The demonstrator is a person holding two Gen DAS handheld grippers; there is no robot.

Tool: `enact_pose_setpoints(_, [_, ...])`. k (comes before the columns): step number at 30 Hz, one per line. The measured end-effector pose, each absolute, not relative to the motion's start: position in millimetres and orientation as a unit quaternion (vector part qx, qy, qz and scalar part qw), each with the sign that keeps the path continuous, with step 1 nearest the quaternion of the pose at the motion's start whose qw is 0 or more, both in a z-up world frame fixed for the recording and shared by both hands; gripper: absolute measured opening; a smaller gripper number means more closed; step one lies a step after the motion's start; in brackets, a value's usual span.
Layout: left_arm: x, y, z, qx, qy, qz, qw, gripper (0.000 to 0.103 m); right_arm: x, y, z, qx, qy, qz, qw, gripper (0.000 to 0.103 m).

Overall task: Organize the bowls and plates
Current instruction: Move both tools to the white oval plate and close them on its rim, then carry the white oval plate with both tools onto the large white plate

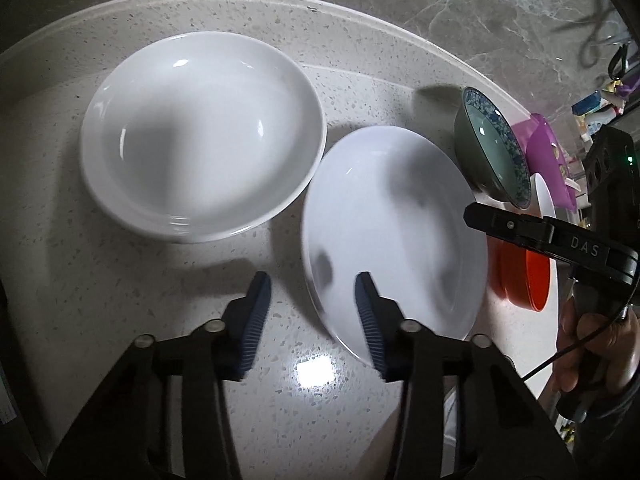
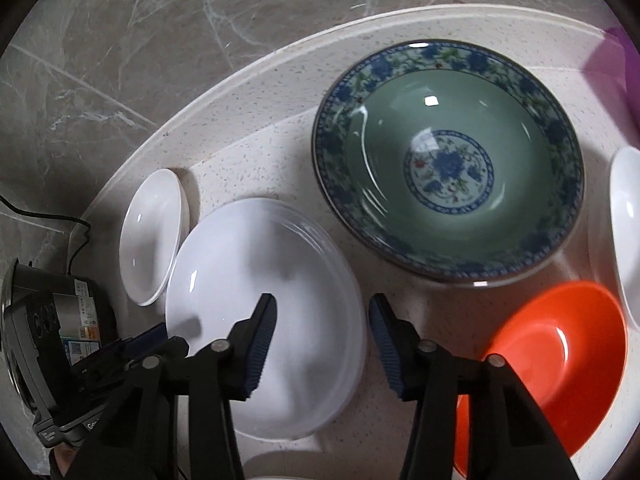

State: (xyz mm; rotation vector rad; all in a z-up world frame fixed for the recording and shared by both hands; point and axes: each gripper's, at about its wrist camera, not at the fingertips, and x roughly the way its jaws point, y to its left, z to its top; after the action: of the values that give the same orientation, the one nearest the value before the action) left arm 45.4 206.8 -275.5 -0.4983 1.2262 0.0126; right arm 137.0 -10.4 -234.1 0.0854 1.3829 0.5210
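White oval plate [image 1: 392,236] sits right of the deep white bowl [image 1: 200,136]; left gripper [image 1: 314,284] straddles its near-left rim, half-spread, not pinching yet. Right gripper [image 2: 322,308] straddles its right rim, same deal. Squeeze next, probably.

table [image 1: 120,320]: pale speckled stone | wall [image 2: 100,40]: grey marble | purple plastic container [image 1: 548,148]: right | appliance [image 2: 76,304]: steel, labelled, left edge
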Motion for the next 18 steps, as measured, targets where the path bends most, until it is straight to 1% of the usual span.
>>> enact_pose_setpoints(2, [47.4, 205.4, -278.1, -0.233, 0.571, 0.003, 0.787, 0.032, 139.0, -8.6, -235.8, 0.035, 0.632, 0.236, 0.738, 0.05])
enact_pose_setpoints(6, [49.9, 204.4, -281.6, -0.226, 0.575, 0.006, 0.786, 0.032, 143.4, -7.1, -238.8, 0.022, 0.638, 0.226, 0.735, 0.043])
enact_pose_setpoints(9, [52.7, 203.1, -281.6, -0.219, 0.576, 0.008, 0.787, 0.03, 145.6, -3.9, -241.7, 0.013, 0.645, 0.218, 0.732, 0.042])
enact_pose_setpoints(11, [52.5, 203.0, -281.5, -0.217, 0.577, 0.006, 0.787, 0.022, 144.9, 0.1, -244.8, 0.007, 0.649, 0.216, 0.729, 0.042])
enact_pose_setpoints(12, [53.0, 202.5, -282.4, -0.215, 0.579, 0.006, 0.786, 0.022, 144.5, 1.6, -246.4, 0.003, 0.652, 0.218, 0.726, 0.038])
enact_pose_setpoints(13, [53.0, 202.6, -282.7, -0.214, 0.579, 0.007, 0.787, 0.019, 144.2, 2.1, -247.8, 0.002, 0.654, 0.218, 0.724, 0.035])
enact_pose_setpoints(14, [53.2, 202.5, -283.4, -0.214, 0.579, 0.006, 0.787, 0.015, 143.6, 2.6, -249.4, -0.002, 0.656, 0.217, 0.723, 0.033])
enact_pose_setpoints(16, [53.7, 201.9, -284.5, -0.216, 0.579, 0.0, 0.787, 0.011, 142.6, 2.9, -250.9, -0.009, 0.656, 0.213, 0.724, 0.023])
enact_pose_setpoints(18, [55.9, 199.4, -284.3, -0.21, 0.578, 0.001, 0.788, 0.011, 141.9, 1.0, -251.3, -0.014, 0.655, 0.21, 0.726, 0.016])
